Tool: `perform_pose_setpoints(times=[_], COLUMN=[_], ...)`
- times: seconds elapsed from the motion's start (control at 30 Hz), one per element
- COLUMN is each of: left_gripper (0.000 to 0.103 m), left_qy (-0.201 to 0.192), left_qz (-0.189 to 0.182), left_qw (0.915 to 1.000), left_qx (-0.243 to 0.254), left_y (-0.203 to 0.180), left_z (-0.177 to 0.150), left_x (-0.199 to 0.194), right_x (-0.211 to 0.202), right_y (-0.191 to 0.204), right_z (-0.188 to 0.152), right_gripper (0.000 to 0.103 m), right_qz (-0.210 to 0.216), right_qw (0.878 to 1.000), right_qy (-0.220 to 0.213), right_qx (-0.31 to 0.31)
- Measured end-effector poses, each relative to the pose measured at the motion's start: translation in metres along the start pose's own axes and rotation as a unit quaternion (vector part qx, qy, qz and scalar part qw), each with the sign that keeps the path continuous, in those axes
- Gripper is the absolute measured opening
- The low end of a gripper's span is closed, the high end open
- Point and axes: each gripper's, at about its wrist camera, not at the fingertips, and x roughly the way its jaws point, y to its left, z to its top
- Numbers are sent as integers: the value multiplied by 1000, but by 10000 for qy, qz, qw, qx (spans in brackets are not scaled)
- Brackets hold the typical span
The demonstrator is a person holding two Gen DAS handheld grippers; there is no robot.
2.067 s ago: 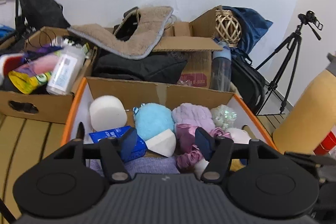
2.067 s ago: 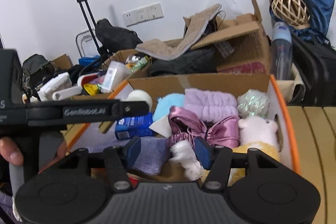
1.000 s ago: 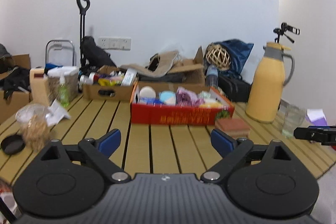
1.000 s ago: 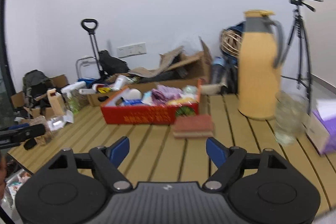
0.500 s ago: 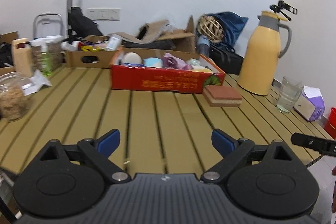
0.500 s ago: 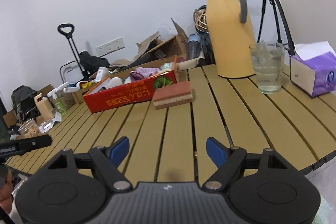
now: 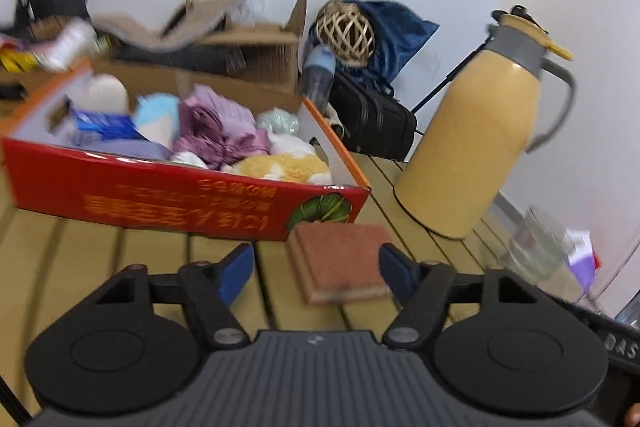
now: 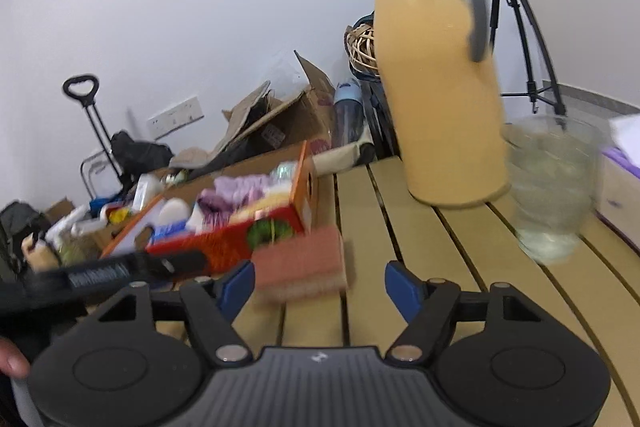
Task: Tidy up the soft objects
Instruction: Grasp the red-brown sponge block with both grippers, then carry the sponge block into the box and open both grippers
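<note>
Two handheld grippers near a reddish-brown sponge (image 7: 340,263) on a slatted wooden table (image 8: 420,227).
Yellow writing on the red box (image 7: 180,195) of soft objects is too blurred to read. The sponge lies by the box's front corner. The left gripper (image 7: 316,269) and the right gripper (image 8: 316,285) are both closing, pads clear of it.

Both wrist views look low across the slatted table from near the sponge (image 7: 340,263) (image 8: 300,263), the left one squarely, the right one obliquely; both share it
</note>
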Motion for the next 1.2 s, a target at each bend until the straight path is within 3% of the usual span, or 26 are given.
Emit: perform_pose_setpoints(times=[0.03,0.13,0.33,0.5,0.63,0.77,0.93,1.2], left_gripper=[58,51,50,38,37,36,37,37], left_qy=[36,192,452,488,543,508,304,48], left_qz=[-45,-233,-624,-720,-815,-928,-962,-605], left_qw=[10000,9990,9950,9933,9926,9933,9945,9895], left_qx=[-74,-333,-635,-759,-714,-467,-271,-1311], left_y=[3,16,32,36,36,36,40,83], left_z=[3,5,-8,-8,-10,-22,-56,-131], left_x=[10,35,52,67,65,33,-41,-145], right_x=[17,60,109,124,123,97,31,-41], right_y=[0,1,-3,-11,-16,-6,18,65], right_z=[9,27,18,6,0,-11,-37,-96], right_gripper=[66,59,50,42,40,38,34,29], right_qz=[-85,-244,-17,71,201,282,535,1091], right_qw=[10000,9994,9977,9951,9938,9940,9951,9897], right_qy=[49,227,502,711,714,673,532,854], right_qx=[0,36,448,691,832,813,641,356])
